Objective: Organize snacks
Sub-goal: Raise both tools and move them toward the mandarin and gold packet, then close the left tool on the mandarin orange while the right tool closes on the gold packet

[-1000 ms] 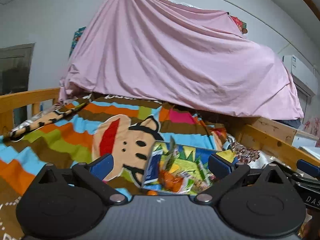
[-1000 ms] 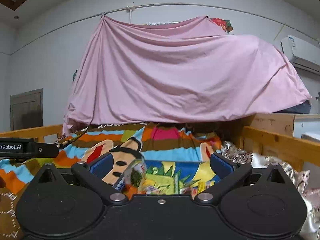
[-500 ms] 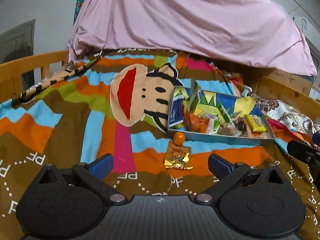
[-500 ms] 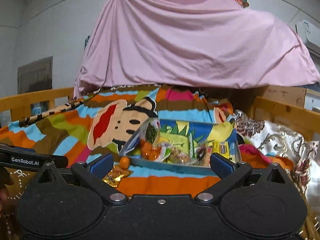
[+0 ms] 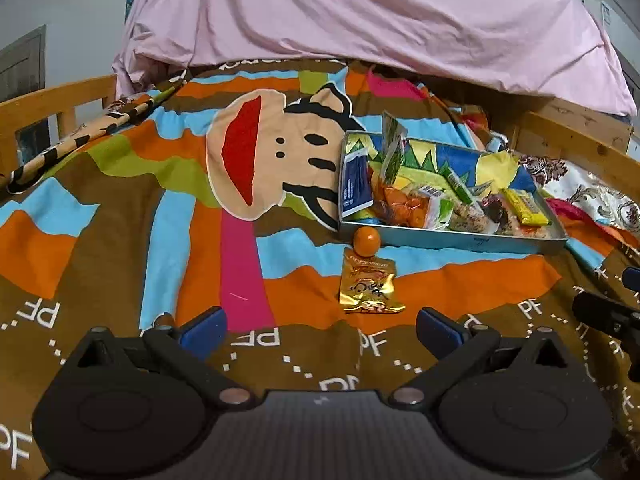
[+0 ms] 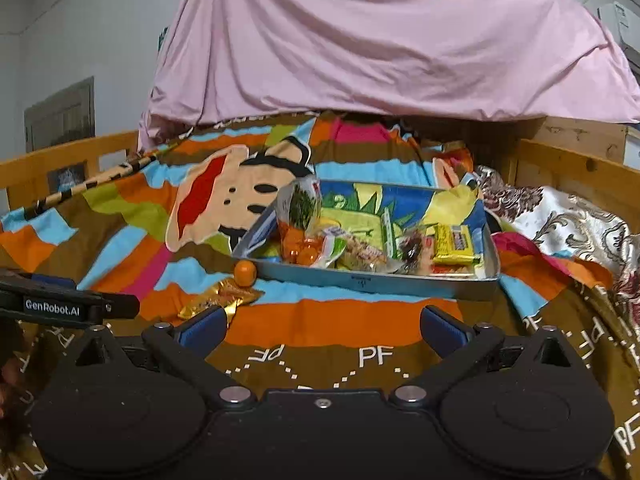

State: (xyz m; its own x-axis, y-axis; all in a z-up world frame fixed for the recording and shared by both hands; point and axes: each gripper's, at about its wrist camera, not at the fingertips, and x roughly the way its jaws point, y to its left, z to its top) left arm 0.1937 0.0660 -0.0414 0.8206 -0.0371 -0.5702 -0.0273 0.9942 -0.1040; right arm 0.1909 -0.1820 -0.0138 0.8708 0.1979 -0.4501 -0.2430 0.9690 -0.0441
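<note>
A metal tray full of several snack packets lies on the striped cartoon blanket. A small orange ball rests against the tray's near left corner. A gold and orange snack packet lies flat on the blanket just in front of the ball. My left gripper is open and empty, a short way in front of the packet. My right gripper is open and empty, in front of the tray.
A wooden bed rail runs along both sides. A pink sheet hangs over the far end of the bed. A floral cloth lies bunched to the right of the tray.
Both grippers have tilted down toward the blanket. The tray, the orange ball and the gold packet have come into fuller view, and both grippers stay open.
</note>
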